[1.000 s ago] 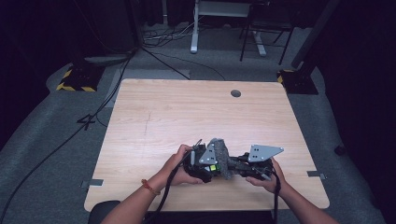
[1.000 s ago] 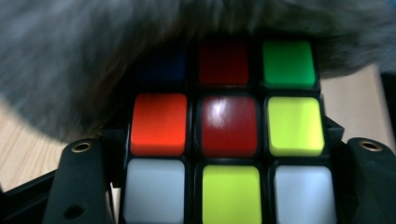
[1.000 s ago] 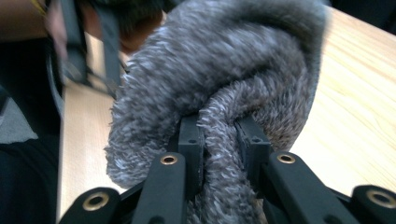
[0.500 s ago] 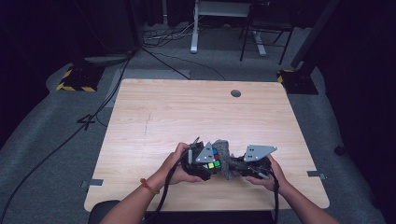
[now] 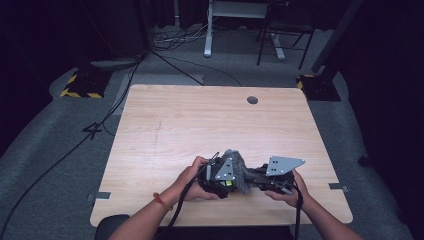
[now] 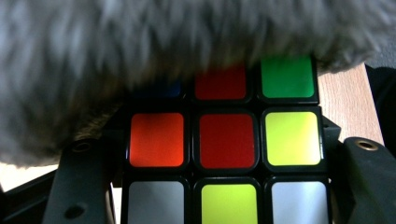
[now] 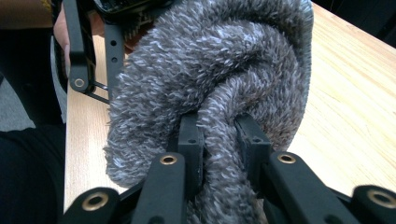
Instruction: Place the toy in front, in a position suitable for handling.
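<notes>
While the scrambled, black-framed plastic puzzle cube (image 6: 226, 140) sits between the jaws of the left gripper (image 5: 220, 176), its red, orange, yellow, green and white stickers facing that camera, a fuzzy grey knitted cloth (image 7: 210, 84) drapes over its far side. The left jaws press against the cube's two flanks, clamping it. The right gripper (image 7: 219, 140) pinches a fold of the cloth between its narrowed jaws. Both tools meet at the near edge of the pale wooden table (image 5: 200, 125), right of centre. The likely risk: a hard wipe could twist a cube layer or drag it loose, and the shaggy pile could snag on the jaws.
</notes>
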A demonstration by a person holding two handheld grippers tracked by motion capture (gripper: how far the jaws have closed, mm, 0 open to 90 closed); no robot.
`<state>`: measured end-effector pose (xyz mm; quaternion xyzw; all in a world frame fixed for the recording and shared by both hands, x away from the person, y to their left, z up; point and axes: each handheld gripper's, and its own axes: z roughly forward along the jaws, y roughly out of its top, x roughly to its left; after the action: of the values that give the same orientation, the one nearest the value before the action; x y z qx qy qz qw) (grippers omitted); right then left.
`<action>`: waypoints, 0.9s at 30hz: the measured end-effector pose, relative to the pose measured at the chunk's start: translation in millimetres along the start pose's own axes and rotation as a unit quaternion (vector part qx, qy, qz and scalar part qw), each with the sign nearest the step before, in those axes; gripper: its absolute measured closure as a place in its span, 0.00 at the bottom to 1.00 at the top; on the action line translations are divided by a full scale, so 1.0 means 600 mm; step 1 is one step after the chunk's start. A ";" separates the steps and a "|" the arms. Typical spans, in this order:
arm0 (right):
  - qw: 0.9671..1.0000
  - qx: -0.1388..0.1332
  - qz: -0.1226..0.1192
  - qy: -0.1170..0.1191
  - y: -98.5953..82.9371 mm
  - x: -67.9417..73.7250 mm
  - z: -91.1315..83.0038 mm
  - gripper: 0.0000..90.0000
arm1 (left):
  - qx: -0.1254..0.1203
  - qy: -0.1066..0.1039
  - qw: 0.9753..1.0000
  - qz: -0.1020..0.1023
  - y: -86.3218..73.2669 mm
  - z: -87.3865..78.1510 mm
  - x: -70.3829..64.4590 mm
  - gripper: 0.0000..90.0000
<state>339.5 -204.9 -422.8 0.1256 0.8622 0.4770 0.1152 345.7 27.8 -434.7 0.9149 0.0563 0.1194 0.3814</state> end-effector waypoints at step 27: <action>1.000 -0.002 -0.002 0.007 -0.004 0.006 0.006 0.84 | 0.011 0.002 1.000 -0.003 -0.004 0.001 0.003 0.37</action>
<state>336.8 -202.2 -426.8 0.1205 0.8625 0.4791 0.1100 347.4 29.5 -436.8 0.9187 0.0610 0.1193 0.3716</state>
